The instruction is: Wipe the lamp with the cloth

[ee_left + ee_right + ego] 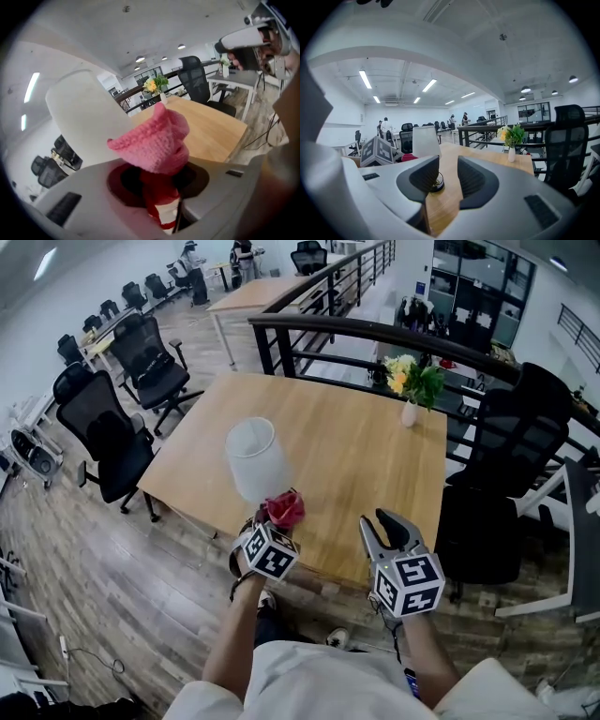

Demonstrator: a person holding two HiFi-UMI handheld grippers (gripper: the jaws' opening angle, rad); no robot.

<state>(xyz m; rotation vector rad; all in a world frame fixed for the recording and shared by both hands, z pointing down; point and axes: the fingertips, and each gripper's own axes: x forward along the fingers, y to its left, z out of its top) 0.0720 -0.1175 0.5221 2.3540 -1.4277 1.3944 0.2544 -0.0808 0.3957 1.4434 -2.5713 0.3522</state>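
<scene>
In the head view, we see the lamp (251, 457) standing upright near the near-left corner of the table (375, 427), its pale shade's long axis vertical. The left gripper (274, 524) sits just below and to the right of the shade. The pink cloth (284, 509) is bunched at its tips close beside the shade's lower rim, though we cannot tell whether it touches. The right gripper (384, 524) hangs well off to the right over the table's near edge. In the left gripper view, the jaws are clamped on the cloth, which puffs out ahead of them. The shade fills the space just past it, ahead and to the left. In the right gripper view, the jaws stand partly apart with nothing between them. The lamp rises beyond and left of the gap, and its dark base peeks out behind the left jaw. We judge the left hand the nearer one, and the coming wipe should press leftward onto the shade and run along its upright side.
</scene>
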